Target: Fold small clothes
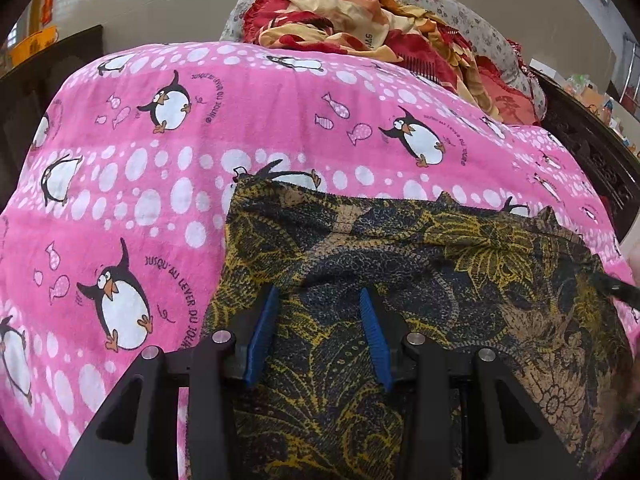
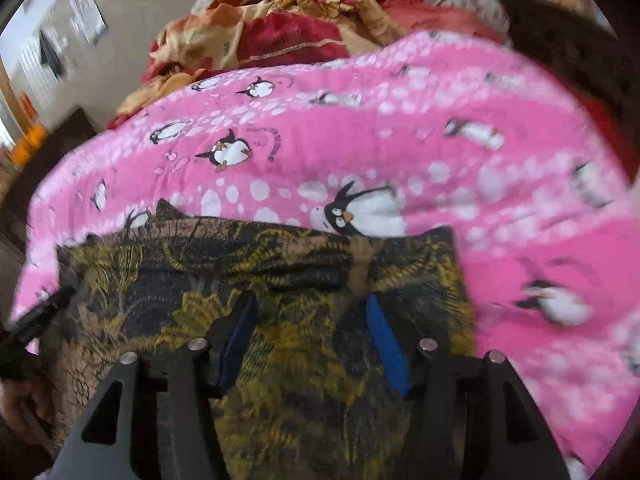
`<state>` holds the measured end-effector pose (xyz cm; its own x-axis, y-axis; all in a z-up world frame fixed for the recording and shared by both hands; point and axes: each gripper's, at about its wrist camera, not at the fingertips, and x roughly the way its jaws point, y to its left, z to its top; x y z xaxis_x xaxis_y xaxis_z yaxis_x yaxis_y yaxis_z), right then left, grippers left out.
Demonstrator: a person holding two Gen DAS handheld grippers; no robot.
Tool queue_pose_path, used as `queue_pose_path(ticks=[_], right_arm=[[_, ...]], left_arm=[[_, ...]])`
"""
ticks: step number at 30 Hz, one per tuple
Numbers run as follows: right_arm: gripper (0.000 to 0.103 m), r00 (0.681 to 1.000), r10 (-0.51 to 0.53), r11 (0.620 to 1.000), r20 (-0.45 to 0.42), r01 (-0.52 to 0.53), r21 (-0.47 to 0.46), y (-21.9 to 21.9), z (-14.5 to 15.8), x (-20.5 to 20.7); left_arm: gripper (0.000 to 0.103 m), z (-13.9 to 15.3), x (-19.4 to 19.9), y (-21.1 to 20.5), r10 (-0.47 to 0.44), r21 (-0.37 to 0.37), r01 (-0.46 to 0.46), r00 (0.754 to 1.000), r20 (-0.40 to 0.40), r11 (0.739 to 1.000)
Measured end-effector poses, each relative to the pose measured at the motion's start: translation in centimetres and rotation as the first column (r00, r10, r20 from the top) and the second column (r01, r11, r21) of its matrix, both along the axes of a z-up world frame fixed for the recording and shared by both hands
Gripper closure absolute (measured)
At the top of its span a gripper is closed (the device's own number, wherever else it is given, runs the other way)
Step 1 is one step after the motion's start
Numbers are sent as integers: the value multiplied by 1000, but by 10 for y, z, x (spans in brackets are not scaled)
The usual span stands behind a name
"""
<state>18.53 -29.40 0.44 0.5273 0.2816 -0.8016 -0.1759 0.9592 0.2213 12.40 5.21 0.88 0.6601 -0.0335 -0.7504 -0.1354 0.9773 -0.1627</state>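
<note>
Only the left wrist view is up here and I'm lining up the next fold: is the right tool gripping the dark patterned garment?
Observer: No. The right tool is open over the garment, with nothing pinched between its pads.
Operator: Does the garment's right side hang off anything?
Observer: No. Its right edge lies on the pink penguin blanket, which carries on well past it.

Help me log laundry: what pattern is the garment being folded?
Dark garment, yellow-tan floral print; clearest in left wrist view.
</note>
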Motion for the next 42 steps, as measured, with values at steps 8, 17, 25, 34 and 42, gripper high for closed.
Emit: queue_pose_path(ticks=[8,17,25,34,42], right_arm=[[38,978,158,984,137,-145,-101,20,56,-121],[22,987,157,967,24,-149,-207,19,-12,-142],[21,976,168,959,137,-130,-252,66,33,-156],[16,982,156,986,109,-149,-74,68,-24,-153],[13,976,168,982,135,-154,-108,75,-25,-164]], left_arm=[[80,35,-84,-16,-39,-6,40,996,81,999],[75,8,-105,-25,-155,40,155,988,-6,987],[67,7,-145,-36,-160,-27,160,987,-7,987],[49,1,-150,-43,-203,-10,203,979,32,979],[30,-1,-144,-50,-241,-20,241,970,22,970]])
